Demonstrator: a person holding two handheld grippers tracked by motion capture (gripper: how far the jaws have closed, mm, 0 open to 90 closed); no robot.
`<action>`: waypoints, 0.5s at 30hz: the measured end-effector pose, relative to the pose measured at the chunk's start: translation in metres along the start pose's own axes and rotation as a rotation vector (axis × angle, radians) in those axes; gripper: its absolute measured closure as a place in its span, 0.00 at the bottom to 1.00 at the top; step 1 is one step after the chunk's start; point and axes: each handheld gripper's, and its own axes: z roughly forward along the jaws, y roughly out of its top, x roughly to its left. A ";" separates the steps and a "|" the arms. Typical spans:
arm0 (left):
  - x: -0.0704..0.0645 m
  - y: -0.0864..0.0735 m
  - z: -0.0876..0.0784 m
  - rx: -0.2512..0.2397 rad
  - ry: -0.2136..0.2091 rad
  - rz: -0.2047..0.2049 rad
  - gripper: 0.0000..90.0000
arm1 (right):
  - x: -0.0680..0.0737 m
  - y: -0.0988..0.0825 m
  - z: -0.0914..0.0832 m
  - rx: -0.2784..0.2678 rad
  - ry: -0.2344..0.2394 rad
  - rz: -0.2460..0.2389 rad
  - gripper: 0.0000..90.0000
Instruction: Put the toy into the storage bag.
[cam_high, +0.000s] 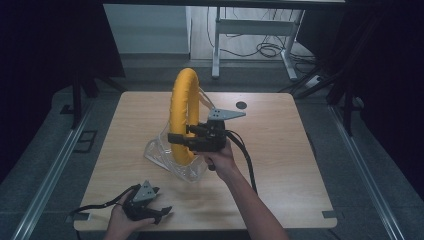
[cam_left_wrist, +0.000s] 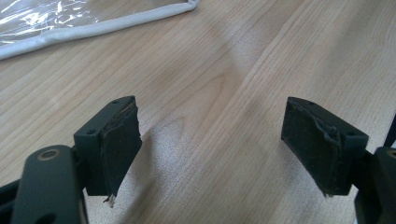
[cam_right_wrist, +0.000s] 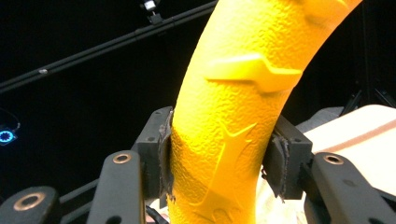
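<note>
A big yellow ring (cam_high: 182, 110) stands upright near the middle of the wooden table (cam_high: 280, 150), its lower part inside a clear plastic bag (cam_high: 172, 157). My right gripper (cam_high: 181, 141) is shut on the ring's lower right side; in the right gripper view both pads press the textured yellow ring (cam_right_wrist: 233, 116), which has raised markings. My left gripper (cam_high: 159, 212) rests near the table's front left edge, held by a hand. In the left gripper view it (cam_left_wrist: 212, 154) stands open over bare wood, with nothing between its fingers.
The bag's white-trimmed edge (cam_left_wrist: 93, 28) lies a little beyond the left gripper. A small dark round mark (cam_high: 242, 105) sits at the table's far side. Black cables trail from both grippers. A white desk frame (cam_high: 255, 30) stands on the floor behind.
</note>
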 end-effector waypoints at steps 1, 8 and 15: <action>0.000 0.000 0.000 0.000 -0.001 0.000 0.22 | -0.001 -0.001 0.000 0.005 0.002 0.005 0.55; 0.000 0.000 0.000 0.004 0.001 0.005 0.22 | -0.008 -0.011 0.004 0.037 -0.013 0.025 0.55; 0.000 0.000 0.000 0.004 0.001 0.005 0.22 | -0.011 -0.019 0.010 0.090 -0.061 0.016 0.53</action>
